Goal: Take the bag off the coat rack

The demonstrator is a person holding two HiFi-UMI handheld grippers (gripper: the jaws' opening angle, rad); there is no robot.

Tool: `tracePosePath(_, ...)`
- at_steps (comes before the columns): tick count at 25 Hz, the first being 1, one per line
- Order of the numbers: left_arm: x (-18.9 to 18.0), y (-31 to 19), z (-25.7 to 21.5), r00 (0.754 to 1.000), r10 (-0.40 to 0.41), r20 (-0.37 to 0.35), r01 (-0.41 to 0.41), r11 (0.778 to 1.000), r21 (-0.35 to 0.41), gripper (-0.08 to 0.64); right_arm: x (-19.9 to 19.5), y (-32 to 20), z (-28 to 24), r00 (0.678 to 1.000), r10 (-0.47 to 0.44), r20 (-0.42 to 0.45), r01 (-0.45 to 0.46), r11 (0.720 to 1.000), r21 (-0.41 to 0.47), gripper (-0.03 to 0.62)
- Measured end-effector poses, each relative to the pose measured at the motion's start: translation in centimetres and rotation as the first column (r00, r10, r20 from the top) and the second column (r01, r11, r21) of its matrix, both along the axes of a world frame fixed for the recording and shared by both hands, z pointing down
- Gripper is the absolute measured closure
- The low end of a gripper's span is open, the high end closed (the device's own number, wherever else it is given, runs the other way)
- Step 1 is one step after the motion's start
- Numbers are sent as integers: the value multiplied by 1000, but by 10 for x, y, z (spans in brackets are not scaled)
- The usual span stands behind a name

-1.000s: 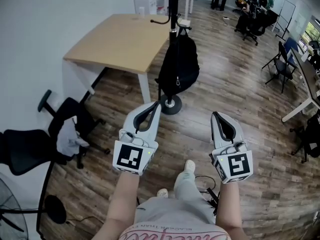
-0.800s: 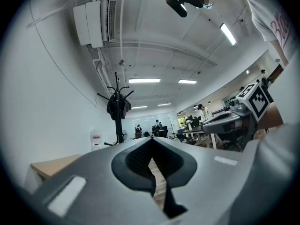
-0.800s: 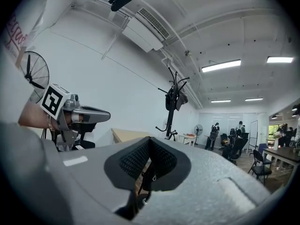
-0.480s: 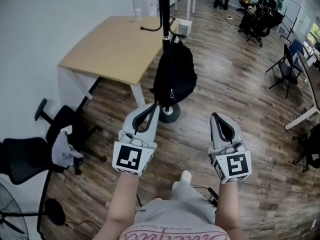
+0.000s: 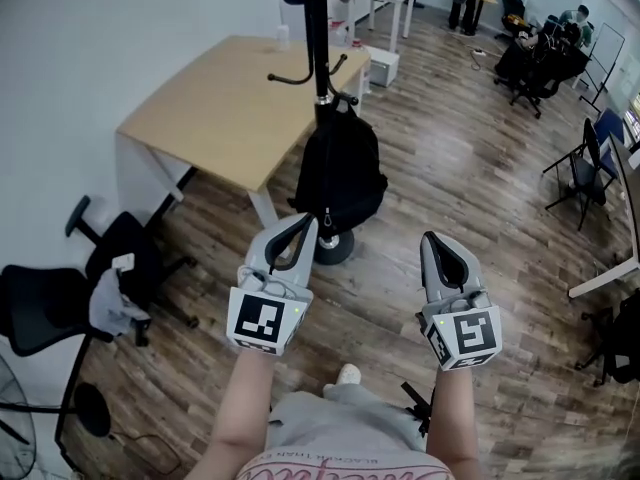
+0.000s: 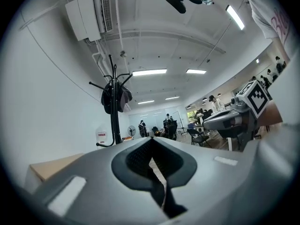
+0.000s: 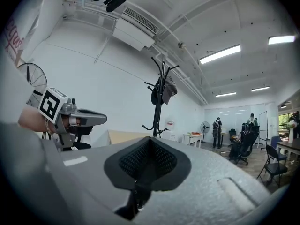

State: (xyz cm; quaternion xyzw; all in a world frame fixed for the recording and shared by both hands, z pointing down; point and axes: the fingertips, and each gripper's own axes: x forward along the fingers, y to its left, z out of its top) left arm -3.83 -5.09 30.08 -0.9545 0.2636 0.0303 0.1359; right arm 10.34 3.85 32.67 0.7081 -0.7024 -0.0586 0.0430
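Note:
A black backpack (image 5: 340,180) hangs by its top loop from a lower hook of the black coat rack (image 5: 320,48), just above the rack's round base (image 5: 335,248). My left gripper (image 5: 306,222) is shut and empty, its tip in front of the bag's lower edge and short of it. My right gripper (image 5: 431,239) is also shut and empty, to the right of the rack's base. In the left gripper view the coat rack (image 6: 113,121) stands ahead with a dark garment (image 6: 115,97) at its top; the bag is hidden behind my jaws. The right gripper view shows the coat rack (image 7: 158,111) too.
A light wooden table (image 5: 225,98) stands left of the rack against the white wall. Two black office chairs (image 5: 60,303) and a fan (image 5: 20,408) are at the lower left. More chairs (image 5: 590,163) and people (image 5: 545,48) are at the far right.
The person has stepped forward, so the rack and bag are nearer and lower in the head view. Both grippers keep their place in view and stay shut.

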Motion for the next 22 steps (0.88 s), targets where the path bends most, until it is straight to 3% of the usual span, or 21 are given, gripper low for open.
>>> tracePosePath(6,13,-12,17,998,-69,12,69,997,-47,545,15,-13,7,999,-47,26,47,999,-1,589)
tracePosePath(15,39,-35,31,997,-75,6,75,994,-74,544,28,-31,27,997,-73,16,73,996,-41,589)
tracePosePath(22,55,-80,34,996,-88,-10,86,993,-86,543,49,-76,22,997,-77,-5,76,997,-32,589)
